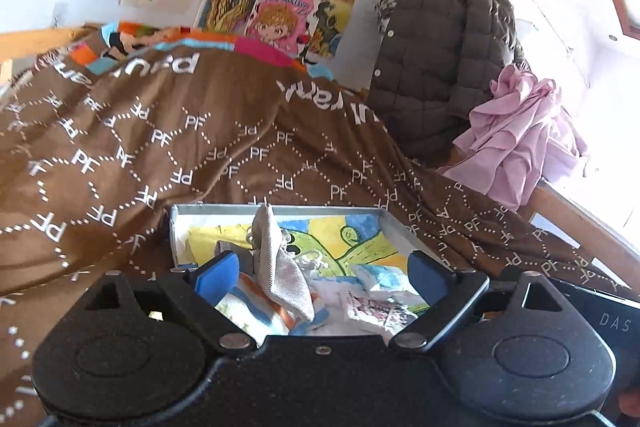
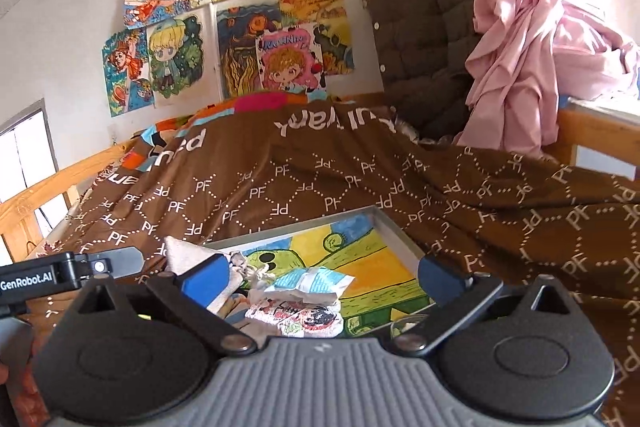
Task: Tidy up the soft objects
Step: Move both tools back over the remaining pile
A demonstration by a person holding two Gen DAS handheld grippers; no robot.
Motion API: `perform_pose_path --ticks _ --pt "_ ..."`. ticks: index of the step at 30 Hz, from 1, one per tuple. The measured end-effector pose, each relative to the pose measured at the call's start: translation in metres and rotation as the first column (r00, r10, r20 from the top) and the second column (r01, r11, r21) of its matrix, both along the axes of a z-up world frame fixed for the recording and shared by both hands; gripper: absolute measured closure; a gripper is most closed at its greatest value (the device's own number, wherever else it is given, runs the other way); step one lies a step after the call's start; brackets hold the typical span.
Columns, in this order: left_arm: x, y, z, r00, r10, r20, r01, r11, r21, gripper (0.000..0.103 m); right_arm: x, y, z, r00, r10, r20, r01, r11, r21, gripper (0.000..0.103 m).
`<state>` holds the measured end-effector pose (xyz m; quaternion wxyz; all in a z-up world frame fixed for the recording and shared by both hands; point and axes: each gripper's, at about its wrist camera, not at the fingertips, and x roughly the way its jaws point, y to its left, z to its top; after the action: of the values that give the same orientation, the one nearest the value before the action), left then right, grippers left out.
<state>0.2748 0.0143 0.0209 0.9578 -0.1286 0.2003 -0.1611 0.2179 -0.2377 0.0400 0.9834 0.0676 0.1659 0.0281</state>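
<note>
While both tools hang over the tray (image 1: 394, 227) on the brown bedspread (image 1: 248, 147), the left gripper (image 1: 320, 273) stands wide apart with a grey sock (image 1: 280, 267) rising between its fingers, untouched. The right gripper (image 2: 324, 277) is likewise spread, holding nothing. Small printed cloths (image 2: 304, 301) lie heaped at the tray's near edge. A pink garment (image 2: 520, 75) drapes over the bed's far right corner.

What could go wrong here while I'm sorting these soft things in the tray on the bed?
The tray sits on a rumpled brown blanket, so pressing down could tip it. The grey cloth stands up between the open left tongs and may snag neighbouring pieces when lifted. The right tongs hover open over small printed packets, which could slip aside.
</note>
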Motion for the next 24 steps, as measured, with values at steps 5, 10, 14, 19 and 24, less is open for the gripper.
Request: perform_pose_path --ticks 5,10,14,19,24 --pt "-0.033 -0.003 0.014 0.999 0.014 0.043 -0.015 1.000 0.021 0.006 -0.031 -0.001 0.007 1.000 -0.010 0.024 0.010 1.000 -0.009 0.000" --pt "-0.066 -0.008 0.020 0.998 0.022 0.058 -0.024 0.999 0.032 0.001 -0.063 -0.005 0.008 0.999 -0.024 0.026 0.024 1.000 -0.014 0.000" --pt "-0.091 -0.014 0.023 0.998 0.005 0.066 -0.008 0.999 0.045 0.001 -0.089 -0.008 0.008 0.999 -0.041 0.028 0.042 0.999 -0.028 0.000" --pt "-0.120 -0.022 0.023 0.997 -0.011 0.076 0.007 0.998 0.062 0.001 -0.117 -0.012 0.008 0.998 -0.055 0.023 0.056 0.998 -0.031 0.000" --pt "-0.145 -0.025 0.020 0.997 -0.014 0.072 0.009 0.997 0.077 0.001 -0.139 -0.014 0.004 0.998 -0.059 0.000 0.058 0.998 -0.035 0.000"
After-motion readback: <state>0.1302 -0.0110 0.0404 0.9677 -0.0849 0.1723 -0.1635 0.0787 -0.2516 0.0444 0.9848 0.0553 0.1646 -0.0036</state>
